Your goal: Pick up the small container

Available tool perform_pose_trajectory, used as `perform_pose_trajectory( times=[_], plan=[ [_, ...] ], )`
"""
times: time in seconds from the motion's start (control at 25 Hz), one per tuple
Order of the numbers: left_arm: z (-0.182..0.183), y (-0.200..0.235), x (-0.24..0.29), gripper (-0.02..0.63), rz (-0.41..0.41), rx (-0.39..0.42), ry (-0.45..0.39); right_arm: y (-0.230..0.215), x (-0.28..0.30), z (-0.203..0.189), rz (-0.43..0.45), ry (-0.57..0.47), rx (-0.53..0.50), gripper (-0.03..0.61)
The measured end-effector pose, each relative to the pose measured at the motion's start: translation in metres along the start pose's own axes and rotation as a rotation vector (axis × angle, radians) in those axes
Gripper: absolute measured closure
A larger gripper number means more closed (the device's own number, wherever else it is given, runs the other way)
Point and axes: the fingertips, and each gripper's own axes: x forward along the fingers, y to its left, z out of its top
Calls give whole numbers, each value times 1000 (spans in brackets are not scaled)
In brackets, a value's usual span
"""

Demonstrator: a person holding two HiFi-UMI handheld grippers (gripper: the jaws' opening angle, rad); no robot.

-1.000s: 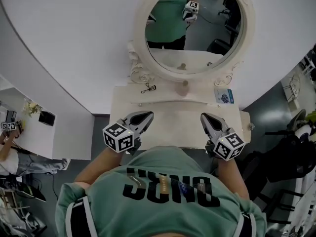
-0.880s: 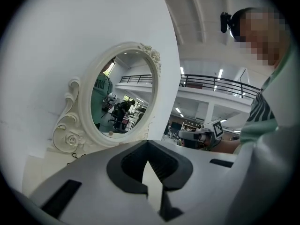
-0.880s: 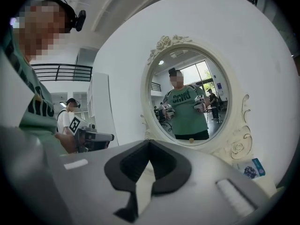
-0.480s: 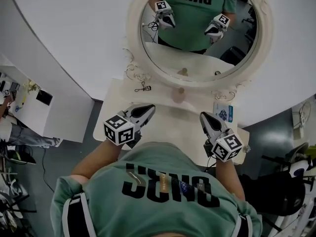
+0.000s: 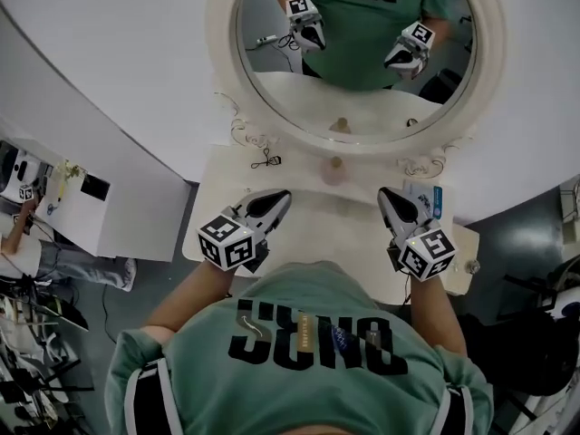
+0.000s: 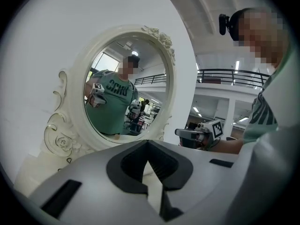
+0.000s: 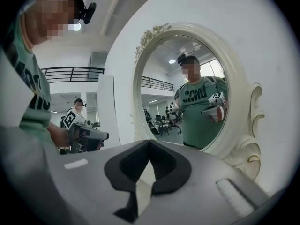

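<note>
Two grippers hold at the near edge of the cream table (image 5: 308, 223), much where they were a second ago. What has changed is the framing. The oval mirror (image 5: 224, 71) now fills more of the top of the head view and reflects both grippers, where a second back it caught only one.

The left gripper (image 5: 279, 198) is clenched, its jaws meeting with nothing between them. The right gripper (image 5: 388, 196) is clamped closed and empty too.

The small container (image 5: 333, 169), pinkish, stands on the table right at the foot of the mirror, between the two grippers' lines and well apart from both. An eyelash curler (image 5: 265, 161) lies to its left and a blue-and-white packet (image 5: 426, 198) to its right.

Only the head view shows the container and those bits on the table. The gripper views give each other's gripper side-on, the person's reflection in the glass, and a railing (image 6: 234, 74) high up in the room.
</note>
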Motion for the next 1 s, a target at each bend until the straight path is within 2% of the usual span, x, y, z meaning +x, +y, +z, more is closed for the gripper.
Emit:
perform_pose_trajectory(
  times=[0.16,0.44,0.52,0.6,1.0],
  plan=[
    [8,10,0,611,-40,15,1,3,6,1,-46,-4,10,568],
    [16,19,-2,611,-66,12,-5,8,14,7,-66,-11,1,565],
    [15,23,-1,611,-63,4,-2,5,17,7,-57,-14,10,464],
    [12,26,1,611,-57,0,7,2,22,6,-52,-11,12,421],
    [-6,50,22,611,-37,4,42,-11,63,-19,-24,45,-12,414]
  ],
)
